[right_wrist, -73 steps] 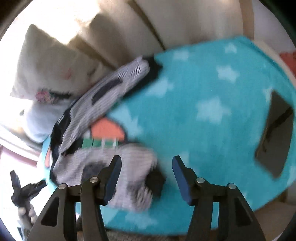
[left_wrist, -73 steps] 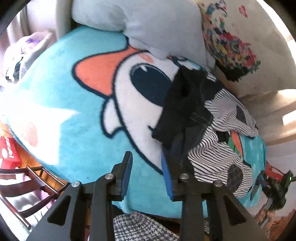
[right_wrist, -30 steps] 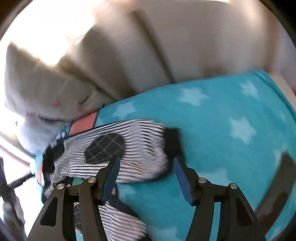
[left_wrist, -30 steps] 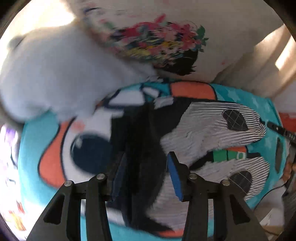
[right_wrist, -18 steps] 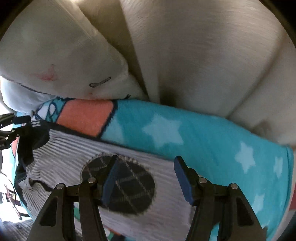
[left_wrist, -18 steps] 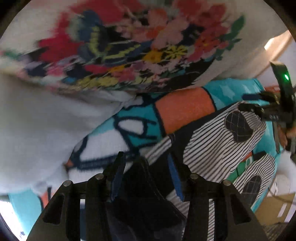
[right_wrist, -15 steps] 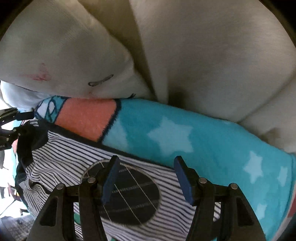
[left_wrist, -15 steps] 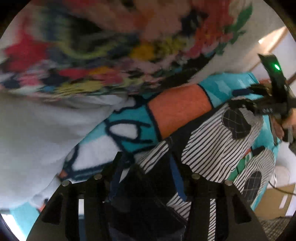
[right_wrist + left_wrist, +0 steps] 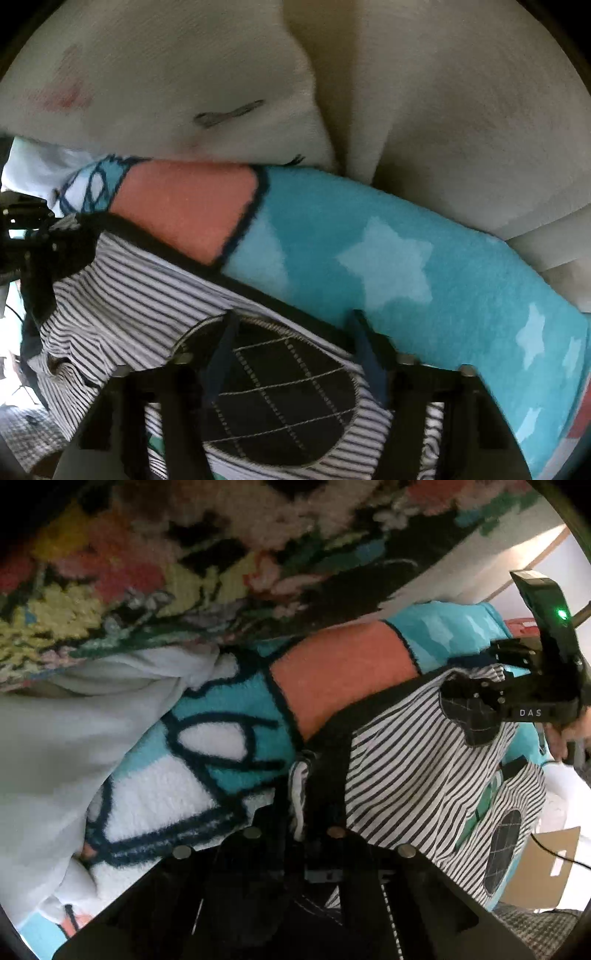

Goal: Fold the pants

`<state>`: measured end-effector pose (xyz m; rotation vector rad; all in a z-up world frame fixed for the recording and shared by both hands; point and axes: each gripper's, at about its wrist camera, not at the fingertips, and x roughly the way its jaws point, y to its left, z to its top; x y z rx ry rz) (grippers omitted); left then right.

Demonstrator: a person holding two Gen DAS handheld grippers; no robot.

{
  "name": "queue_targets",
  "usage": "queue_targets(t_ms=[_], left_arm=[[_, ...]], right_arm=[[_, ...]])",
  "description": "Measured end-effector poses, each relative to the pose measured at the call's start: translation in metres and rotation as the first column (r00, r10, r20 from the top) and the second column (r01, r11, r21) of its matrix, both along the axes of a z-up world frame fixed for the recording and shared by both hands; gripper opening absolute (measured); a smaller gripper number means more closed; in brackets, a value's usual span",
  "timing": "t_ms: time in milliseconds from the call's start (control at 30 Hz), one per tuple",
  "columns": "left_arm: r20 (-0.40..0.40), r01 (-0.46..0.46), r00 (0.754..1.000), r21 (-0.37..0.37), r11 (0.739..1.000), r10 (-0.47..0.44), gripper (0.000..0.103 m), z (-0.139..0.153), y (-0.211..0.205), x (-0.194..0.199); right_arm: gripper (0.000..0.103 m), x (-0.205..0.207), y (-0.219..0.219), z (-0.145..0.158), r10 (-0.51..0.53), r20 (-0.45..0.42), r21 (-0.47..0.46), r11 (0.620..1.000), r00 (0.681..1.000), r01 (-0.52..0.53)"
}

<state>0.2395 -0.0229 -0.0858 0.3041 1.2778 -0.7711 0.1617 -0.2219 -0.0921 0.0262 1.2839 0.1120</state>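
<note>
The pants (image 9: 417, 775) are black-and-white striped with dark oval knee patches and a black hem, and lie spread on a teal blanket (image 9: 406, 280). My left gripper (image 9: 303, 808) points steeply down and is shut on a bunched fold at the pants' black edge. My right gripper (image 9: 291, 332) straddles one leg (image 9: 122, 306) over a dark patch (image 9: 280, 402). Its jaws are closing with the fabric lying flat between them, not pinched. In the left wrist view the right gripper (image 9: 509, 698) sits on that far leg, held by a hand (image 9: 565, 734).
A floral pillow (image 9: 184, 554) and a pale plush cushion (image 9: 55, 757) press in close behind the pants. Beige sofa back cushions (image 9: 443, 110) rise just past the blanket's edge. A cardboard box (image 9: 543, 867) stands beyond the blanket on the floor.
Both grippers came down close onto the pants. The left jaws shut on the black edge. The right jaws narrowed around the dark patch.
</note>
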Motion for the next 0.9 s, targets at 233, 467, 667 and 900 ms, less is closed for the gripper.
queue_targets(t_ms=[233,467,667,900], left_arm=[[0.111,-0.045,0.993,-0.014,0.999,0.046,0.005,0.041,0.006,-0.03],[0.193,-0.093,0.976,-0.05,0.994,0.101,0.005,0.08,0.021,-0.093],[0.202,-0.147,0.966,-0.079,0.986,0.161,0.005,0.089,0.052,-0.154],[0.16,-0.206,0.964,-0.067,0.976,0.214,0.005,0.071,0.071,-0.22]], right_arm=[[0.01,-0.022,0.003,0.023,-0.04,0.062,0.034,0.999,0.997,0.038],[0.01,-0.081,-0.006,0.063,-0.055,0.153,0.09,0.995,0.987,0.042],[0.01,-0.142,0.024,0.068,-0.025,0.185,0.115,0.993,0.982,0.004],[0.009,-0.202,0.045,0.044,-0.03,0.145,0.194,0.981,0.989,0.002]])
